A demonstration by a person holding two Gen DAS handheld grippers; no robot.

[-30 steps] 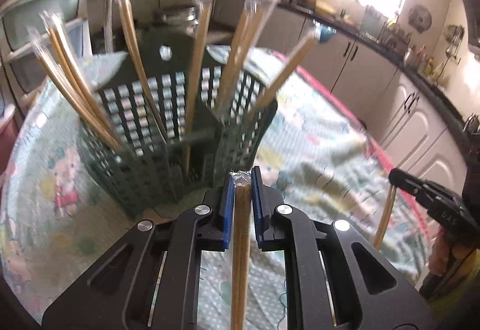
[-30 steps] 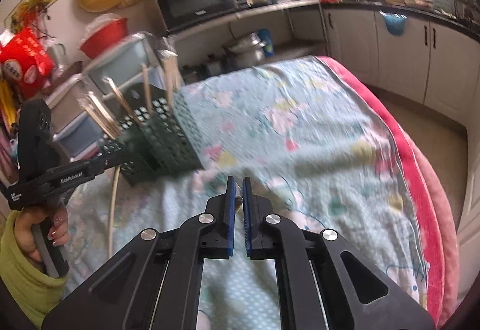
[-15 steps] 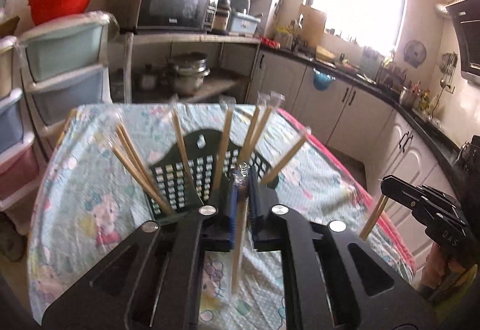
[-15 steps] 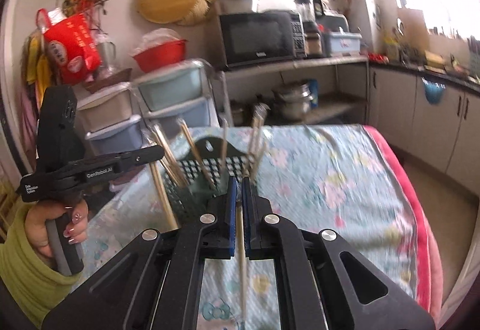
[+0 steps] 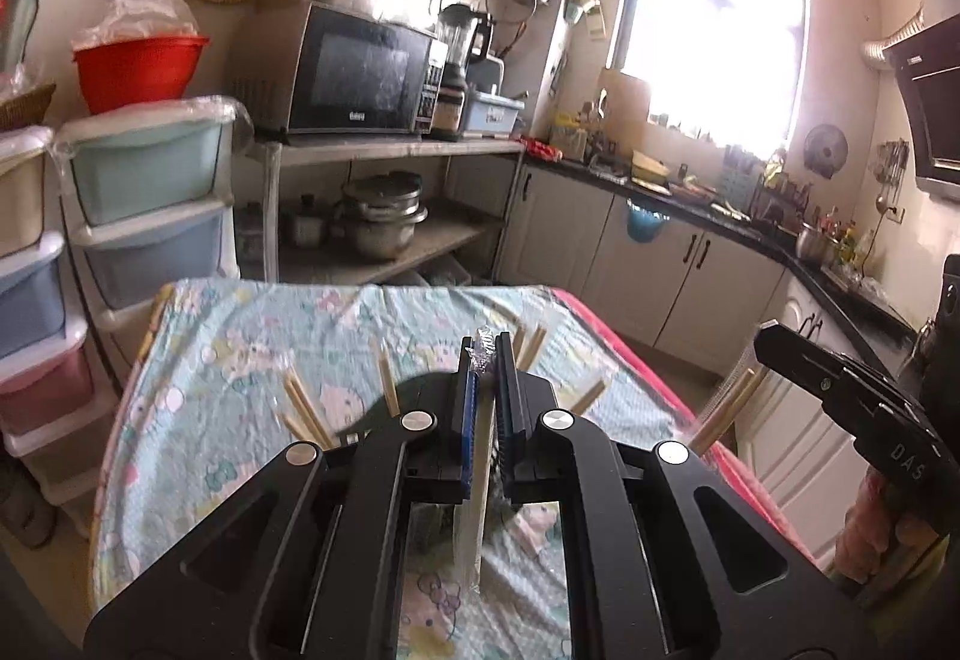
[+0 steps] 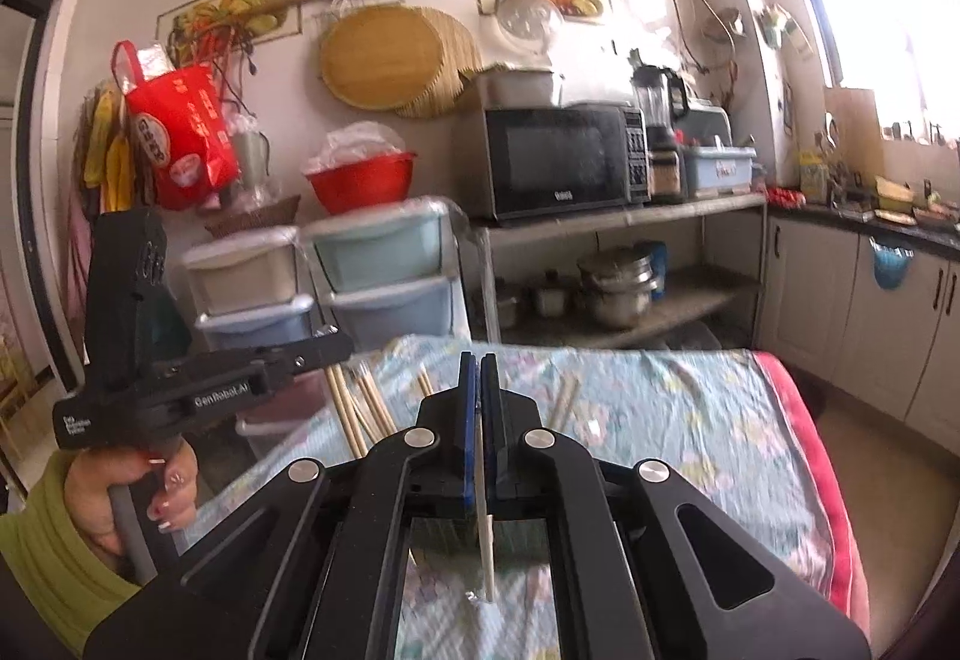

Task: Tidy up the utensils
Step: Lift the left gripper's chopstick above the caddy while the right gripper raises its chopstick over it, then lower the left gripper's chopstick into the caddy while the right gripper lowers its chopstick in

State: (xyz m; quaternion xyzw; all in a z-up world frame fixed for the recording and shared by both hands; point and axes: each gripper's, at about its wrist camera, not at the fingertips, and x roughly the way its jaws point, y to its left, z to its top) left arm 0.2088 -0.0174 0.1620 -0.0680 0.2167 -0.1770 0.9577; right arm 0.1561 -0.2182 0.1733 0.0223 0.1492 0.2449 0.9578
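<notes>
Chopsticks [image 5: 474,516] wrapped | L claw [image 5: 485,360] clamped on pr | R claw [image 6: 479,378] clamped on 2nd pr [image 6: 486,534]

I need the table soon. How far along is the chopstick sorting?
Several wrapped chopsticks already stand in the dark basket. In hand: the left gripper and the right gripper are each shut on one wrapped pair, above the table. Left: putting both pairs away. No other loose utensils show.

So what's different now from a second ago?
Both grippers rose away from the green basket, which sank low in both views. The left gripper lifted its wrapped chopsticks; the right gripper lifted its own pair. Both grips stayed clamped, and the other chopsticks stayed in the basket.
</notes>
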